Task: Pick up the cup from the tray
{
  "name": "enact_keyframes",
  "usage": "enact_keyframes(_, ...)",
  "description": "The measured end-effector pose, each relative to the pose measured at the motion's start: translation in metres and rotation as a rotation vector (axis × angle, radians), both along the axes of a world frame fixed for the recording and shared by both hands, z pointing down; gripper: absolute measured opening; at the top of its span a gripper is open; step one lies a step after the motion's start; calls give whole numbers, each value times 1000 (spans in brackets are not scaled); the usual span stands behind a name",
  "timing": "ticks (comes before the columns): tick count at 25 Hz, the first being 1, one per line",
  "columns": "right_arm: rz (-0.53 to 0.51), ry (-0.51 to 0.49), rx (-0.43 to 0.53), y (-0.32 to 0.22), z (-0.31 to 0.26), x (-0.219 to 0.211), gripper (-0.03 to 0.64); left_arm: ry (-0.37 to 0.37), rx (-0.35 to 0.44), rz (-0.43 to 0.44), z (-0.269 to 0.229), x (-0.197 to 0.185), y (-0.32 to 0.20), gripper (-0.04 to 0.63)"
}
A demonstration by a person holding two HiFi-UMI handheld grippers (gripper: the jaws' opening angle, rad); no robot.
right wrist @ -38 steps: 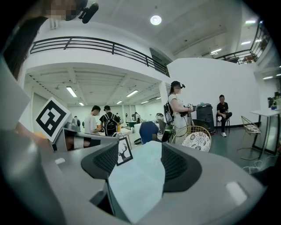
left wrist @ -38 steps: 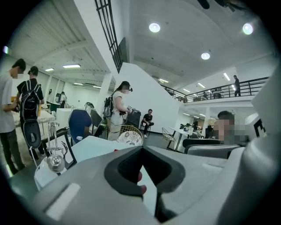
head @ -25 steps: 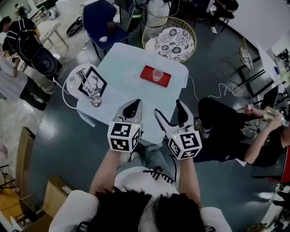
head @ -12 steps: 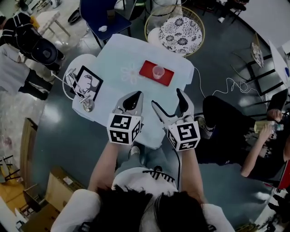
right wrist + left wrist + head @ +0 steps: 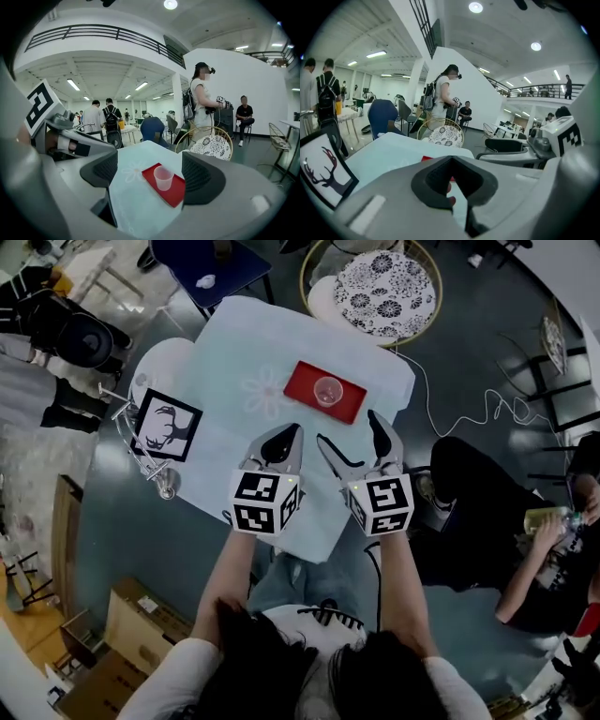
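Looking down from the head camera, I saw the cup (image 5: 327, 390) standing upright near the middle of the red tray (image 5: 302, 379). The tray lay flat on the far part of the pale table (image 5: 225, 352), just beside a faint flower print (image 5: 265, 393) on the cloth. Both of my tools hung over the near part of the table, side by side, and both pointed toward the tray. They were well short of the tray and touched neither it nor the cup. The left gripper (image 5: 284, 433) was clenched, with its two dark pads pressed together and nothing caught in them. The right gripper (image 5: 349, 427) was released, and its jaws had just been opening until they stood far apart. No thing sat between its pads. In the right gripper view the cup showed in the gap between the jaws, but it was far ahead on the tray, with bare cloth in front of it. A deer picture (image 5: 167, 425) in a black frame stood by the left edge of the table. A round chair (image 5: 386, 292) with a spotty cushion was past the far side. A person (image 5: 487, 512) in dark clothes sat off to the right.
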State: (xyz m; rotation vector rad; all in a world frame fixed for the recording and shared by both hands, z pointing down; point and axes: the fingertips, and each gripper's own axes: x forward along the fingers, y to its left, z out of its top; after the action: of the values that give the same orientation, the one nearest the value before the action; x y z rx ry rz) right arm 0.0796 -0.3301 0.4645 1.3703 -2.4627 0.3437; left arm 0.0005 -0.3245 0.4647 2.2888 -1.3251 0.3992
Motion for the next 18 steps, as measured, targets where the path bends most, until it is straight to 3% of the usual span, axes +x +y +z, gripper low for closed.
enact_keyframes(9, -22, 37, -53, -54, 76, 1, 437, -100, -34, -66, 68, -11, -56, 0)
enact_keyframes(15, -56, 90, -77, -76, 117, -12, 437, -129, -27, 12, 93, 5, -75, 0)
enact_keyframes(18, -29, 71, -86, -91, 130, -13, 437, -124, -34, -12, 103, 4, -86, 0)
